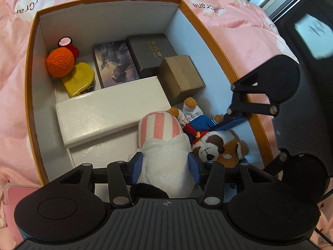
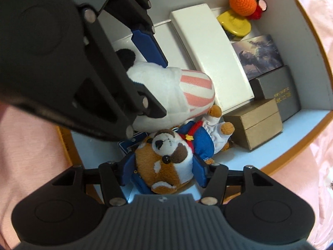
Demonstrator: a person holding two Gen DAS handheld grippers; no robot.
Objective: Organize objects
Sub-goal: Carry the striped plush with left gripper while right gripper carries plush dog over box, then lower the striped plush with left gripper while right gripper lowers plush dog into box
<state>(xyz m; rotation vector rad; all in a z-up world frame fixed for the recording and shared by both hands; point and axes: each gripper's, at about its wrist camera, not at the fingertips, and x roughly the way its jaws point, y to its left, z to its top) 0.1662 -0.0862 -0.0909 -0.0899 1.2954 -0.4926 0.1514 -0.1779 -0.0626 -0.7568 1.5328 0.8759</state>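
Observation:
An orange-rimmed storage box [image 1: 210, 41] with white walls lies on a pink bedspread. My left gripper [image 1: 166, 164] is shut on a white plush with pink stripes [image 1: 164, 143], held inside the box at its near end. My right gripper [image 2: 164, 170] is shut on the head of a brown and white plush dog in a blue sailor suit [image 2: 166, 162], right beside the striped plush [image 2: 166, 89]. In the left wrist view the dog [image 1: 216, 148] lies to the right, with the right gripper's fingers [image 1: 233, 123] over it.
The box also holds a long white box [image 1: 112, 108], a picture-printed box [image 1: 115, 62], a dark grey box [image 1: 152, 54], a tan cardboard box [image 1: 181, 75], a yellow tape measure [image 1: 79, 79] and an orange crocheted toy [image 1: 60, 62]. The pink bedspread [image 1: 12, 83] surrounds the box.

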